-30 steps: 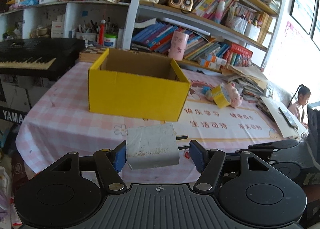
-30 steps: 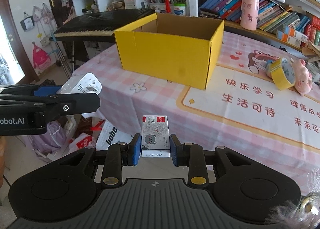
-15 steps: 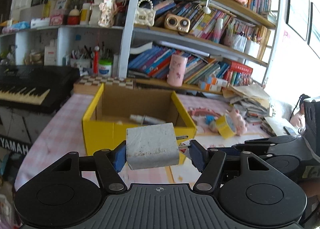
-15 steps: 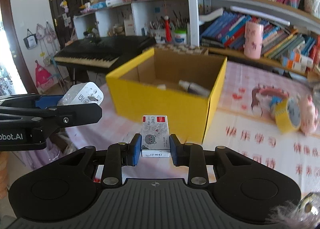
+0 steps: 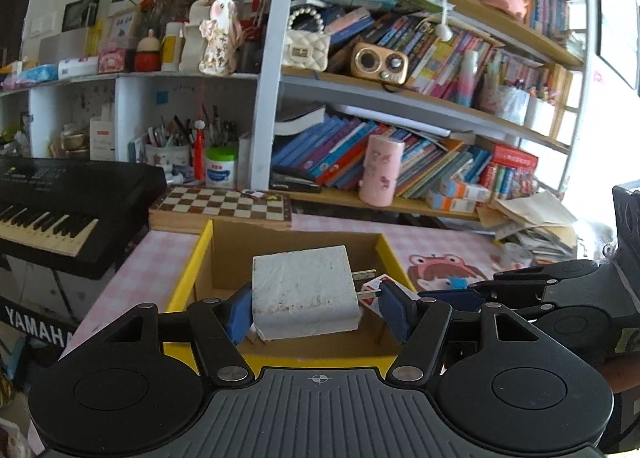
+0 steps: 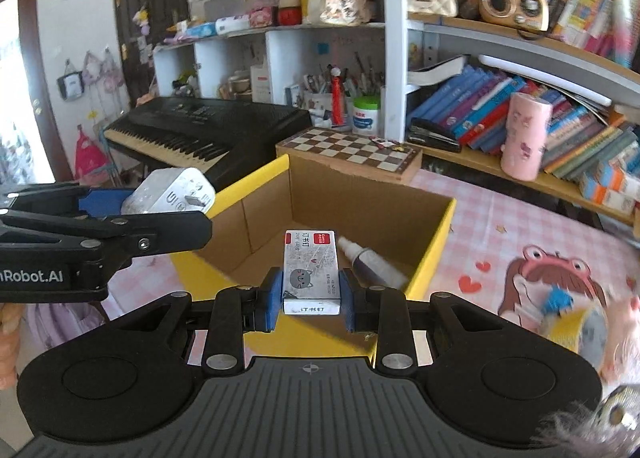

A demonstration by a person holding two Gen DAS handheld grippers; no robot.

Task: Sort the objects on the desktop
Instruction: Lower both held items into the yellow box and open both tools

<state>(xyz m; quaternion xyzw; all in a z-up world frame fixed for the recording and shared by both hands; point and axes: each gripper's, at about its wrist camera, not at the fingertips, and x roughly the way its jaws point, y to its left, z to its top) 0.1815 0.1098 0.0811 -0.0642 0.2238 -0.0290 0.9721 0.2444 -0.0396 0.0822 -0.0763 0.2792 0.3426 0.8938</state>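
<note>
The open box [image 6: 352, 193] sits on the table [image 6: 500, 234] at mid-frame in the right wrist view, a bottle [image 6: 372, 262] lying inside it toward its right wall. Behind the box lies a chessboard [image 6: 352, 149]; the keyboard [image 6: 200, 129] stands to the upper left, bookshelves [image 6: 520, 45] to the upper right. A tape roll [image 6: 576, 330] lies on the table at lower right.

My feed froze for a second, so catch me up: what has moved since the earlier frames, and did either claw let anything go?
Both claws closed in on the yellow box and now hang over its open top, so the bottle inside shows. Nothing was released: the left claw still holds the white charger, the right claw still pinches the staples box. The box and table clutter stayed put.
</note>
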